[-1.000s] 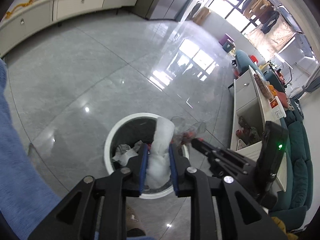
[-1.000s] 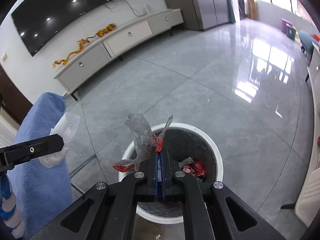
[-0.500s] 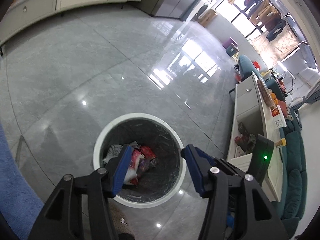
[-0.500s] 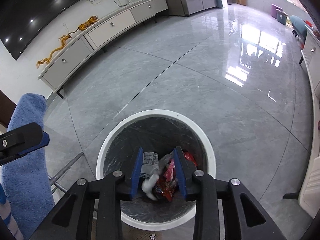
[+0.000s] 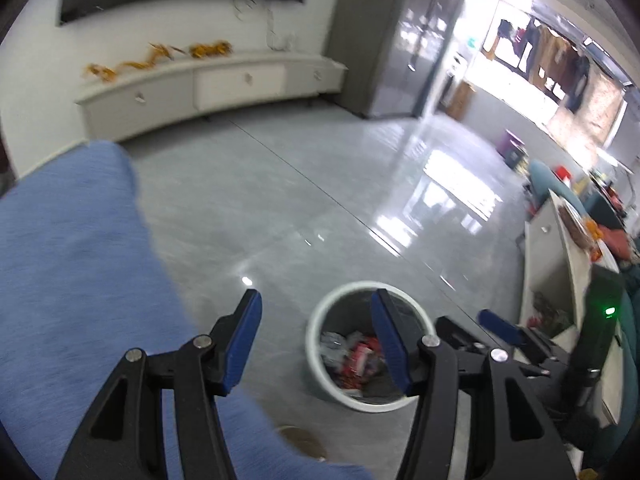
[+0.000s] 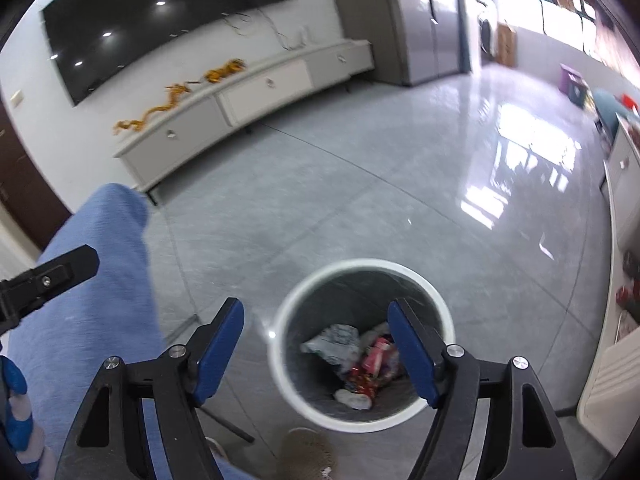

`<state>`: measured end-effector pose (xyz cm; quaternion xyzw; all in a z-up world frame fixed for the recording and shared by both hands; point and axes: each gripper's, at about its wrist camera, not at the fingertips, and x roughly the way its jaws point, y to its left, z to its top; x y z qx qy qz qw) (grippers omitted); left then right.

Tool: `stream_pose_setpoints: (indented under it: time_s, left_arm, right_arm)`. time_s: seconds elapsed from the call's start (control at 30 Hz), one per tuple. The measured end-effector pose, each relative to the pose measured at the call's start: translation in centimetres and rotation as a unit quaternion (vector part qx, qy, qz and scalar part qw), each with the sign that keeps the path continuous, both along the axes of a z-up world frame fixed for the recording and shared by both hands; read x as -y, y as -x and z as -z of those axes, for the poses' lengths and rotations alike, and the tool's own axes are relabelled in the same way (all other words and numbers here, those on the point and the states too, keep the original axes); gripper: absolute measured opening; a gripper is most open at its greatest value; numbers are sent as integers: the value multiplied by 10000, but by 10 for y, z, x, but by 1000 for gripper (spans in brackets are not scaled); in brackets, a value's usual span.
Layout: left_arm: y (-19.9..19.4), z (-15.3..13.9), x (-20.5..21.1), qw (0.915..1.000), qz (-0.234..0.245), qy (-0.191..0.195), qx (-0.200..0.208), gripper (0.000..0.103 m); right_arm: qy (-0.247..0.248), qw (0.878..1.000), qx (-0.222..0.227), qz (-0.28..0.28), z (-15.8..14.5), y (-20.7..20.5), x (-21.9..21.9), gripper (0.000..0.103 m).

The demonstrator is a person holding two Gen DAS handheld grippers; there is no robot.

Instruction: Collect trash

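Both loads lie in the trash bin (image 6: 362, 420); left gripper (image 5: 316, 336) and right gripper (image 6: 316, 346) jaws, just opened, stand spread and empty above it.

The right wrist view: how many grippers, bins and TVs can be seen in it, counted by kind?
Grippers: 2, the right gripper in front and part of the left gripper at the left edge
Bins: 1, the white bin holding trash
TVs: 1, the TV
Total: 4

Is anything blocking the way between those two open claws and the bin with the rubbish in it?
Nothing visible does. The left gripper and right gripper are open and empty, with only air between them and the bin; its mouth is uncovered.
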<state>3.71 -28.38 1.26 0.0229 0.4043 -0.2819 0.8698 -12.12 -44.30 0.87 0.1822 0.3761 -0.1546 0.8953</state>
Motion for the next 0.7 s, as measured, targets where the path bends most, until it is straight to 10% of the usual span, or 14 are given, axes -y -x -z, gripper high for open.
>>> stream_pose_setpoints:
  time_s: [0.7]
  left_arm:
    - [74, -49, -239, 9589, -2317, -753, 1456, 58]
  right_arm:
    - [1091, 9770, 813, -1642, -75, -16, -210, 101]
